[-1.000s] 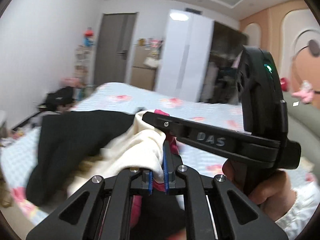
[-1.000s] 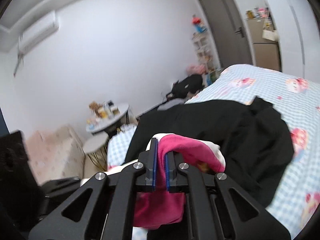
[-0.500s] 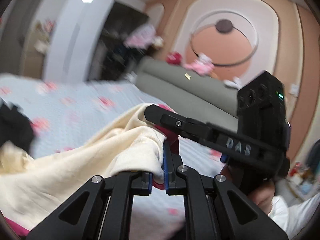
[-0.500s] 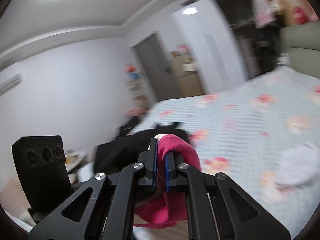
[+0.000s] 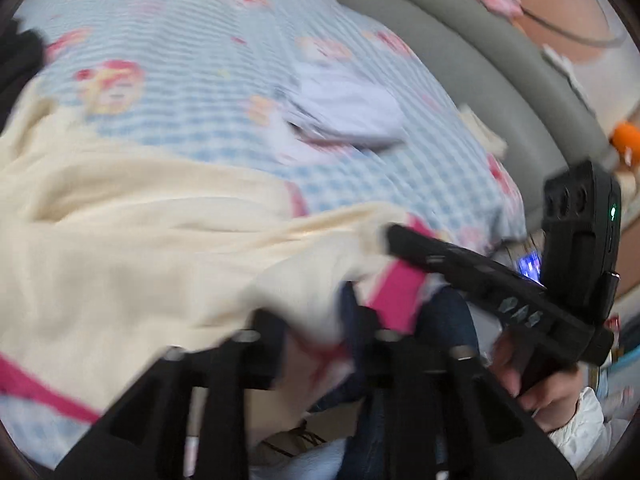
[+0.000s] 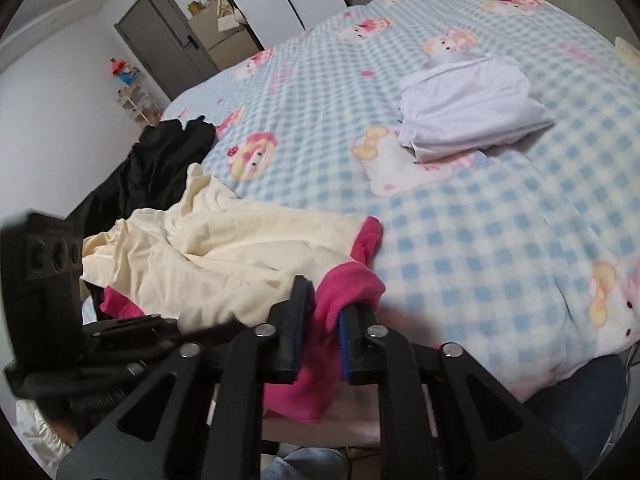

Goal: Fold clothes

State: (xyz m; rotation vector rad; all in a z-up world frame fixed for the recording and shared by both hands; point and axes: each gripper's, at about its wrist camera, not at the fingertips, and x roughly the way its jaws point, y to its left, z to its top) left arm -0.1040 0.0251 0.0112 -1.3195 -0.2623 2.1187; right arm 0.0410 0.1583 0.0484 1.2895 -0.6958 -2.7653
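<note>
My right tool (image 6: 323,320) is clenched on the pink trim of the cream garment (image 6: 224,256), the fabric bunched between its jaws and hanging down past them. My left tool (image 5: 316,320) sits in a badly blurred view; cream cloth and a pink edge lie across its jaws and it seems to be gripping that edge, but I cannot tell for sure. Beyond both tools the cream garment lies crumpled near the edge of the bed (image 6: 480,216), not yet flattened. Further out, a white garment (image 6: 468,108) sits neatly folded, well apart from the cream one, so I judge that piece finished. A black garment (image 6: 160,160) lies in a heap at the bed's far side, unfolded. So roughly one item is done; spreading and folding the cream one remains, then the black one.
</note>
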